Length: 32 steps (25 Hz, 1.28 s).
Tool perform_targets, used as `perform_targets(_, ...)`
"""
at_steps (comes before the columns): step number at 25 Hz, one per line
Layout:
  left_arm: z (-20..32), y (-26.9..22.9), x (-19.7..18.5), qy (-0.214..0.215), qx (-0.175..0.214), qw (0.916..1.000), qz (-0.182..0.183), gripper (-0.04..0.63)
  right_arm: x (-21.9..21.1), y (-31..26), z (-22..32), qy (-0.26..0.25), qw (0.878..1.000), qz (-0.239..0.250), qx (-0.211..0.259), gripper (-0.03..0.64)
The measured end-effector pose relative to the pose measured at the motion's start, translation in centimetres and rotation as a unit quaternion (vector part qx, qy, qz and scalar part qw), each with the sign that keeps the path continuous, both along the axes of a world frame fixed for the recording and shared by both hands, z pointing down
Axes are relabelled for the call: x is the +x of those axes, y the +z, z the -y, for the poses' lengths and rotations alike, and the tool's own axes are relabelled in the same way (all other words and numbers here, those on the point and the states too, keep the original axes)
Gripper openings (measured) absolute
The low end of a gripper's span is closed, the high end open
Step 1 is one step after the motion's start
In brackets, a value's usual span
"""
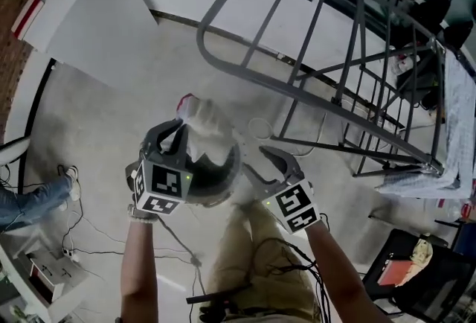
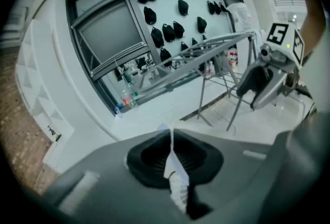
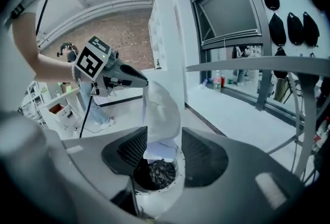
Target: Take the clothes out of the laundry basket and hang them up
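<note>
In the head view my left gripper [image 1: 182, 128] is shut on a white garment [image 1: 202, 119], held above the round laundry basket [image 1: 223, 191]. The left gripper view shows a thin fold of that white cloth [image 2: 173, 166] pinched between the closed jaws. My right gripper [image 1: 256, 164] stands open just right of the basket. In the right gripper view the white garment [image 3: 162, 107] hangs between the spread jaws without the pads pressing it, and dark clothes [image 3: 157, 174] lie in the basket below. The left gripper [image 3: 111, 70] shows there holding the garment's top.
A grey metal drying rack [image 1: 335, 53] stands ahead and to the right, with a light cloth [image 1: 455, 128] draped on its far right end. Another person's leg [image 1: 33, 199] and cables are at the left. A black case [image 1: 424, 269] sits bottom right.
</note>
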<state>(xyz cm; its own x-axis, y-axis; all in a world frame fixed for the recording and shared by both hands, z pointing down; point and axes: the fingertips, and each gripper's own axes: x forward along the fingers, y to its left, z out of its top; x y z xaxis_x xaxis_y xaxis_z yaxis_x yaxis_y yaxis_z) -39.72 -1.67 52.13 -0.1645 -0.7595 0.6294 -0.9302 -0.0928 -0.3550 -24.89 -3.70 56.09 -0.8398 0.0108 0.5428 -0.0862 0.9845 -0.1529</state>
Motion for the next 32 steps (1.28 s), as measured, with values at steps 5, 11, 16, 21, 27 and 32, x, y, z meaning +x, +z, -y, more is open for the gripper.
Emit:
perform_targets(5,-1.0,-6.4,0.9,0.013,0.027,0.9995,0.015,0.011,-3.0,-2.2,-5.2,-0.010,0.999,0.010,-0.036,0.238)
perform_targets(11,-1.7,-11.8,3.2,0.044,0.046,0.9974,0.034,0.011,-3.5,-4.0,-9.1,0.007,0.999,0.011,-0.038,0.277)
perform_targets(16,-2.0,-14.9,5.2,0.072,0.064,0.9948,0.032,0.012,-2.6,-5.0,-9.8,0.033,0.999,0.005,-0.026,0.225)
perform_targets(21,-1.5,-16.5,6.0,0.106,0.070,0.9910,0.044,0.012,2.2,-7.1,-5.6,0.099,0.994,-0.014,0.047,0.046)
perform_targets(27,0.1,-16.4,8.4,0.147,0.072,0.9857,0.039,0.014,9.0,-13.8,2.0,0.168,0.969,-0.019,0.179,0.043)
perform_targets(32,2.5,-16.6,11.8,0.188,0.083,0.9784,0.025,0.017,12.9,-21.7,6.6,0.213,0.939,0.002,0.270,0.043)
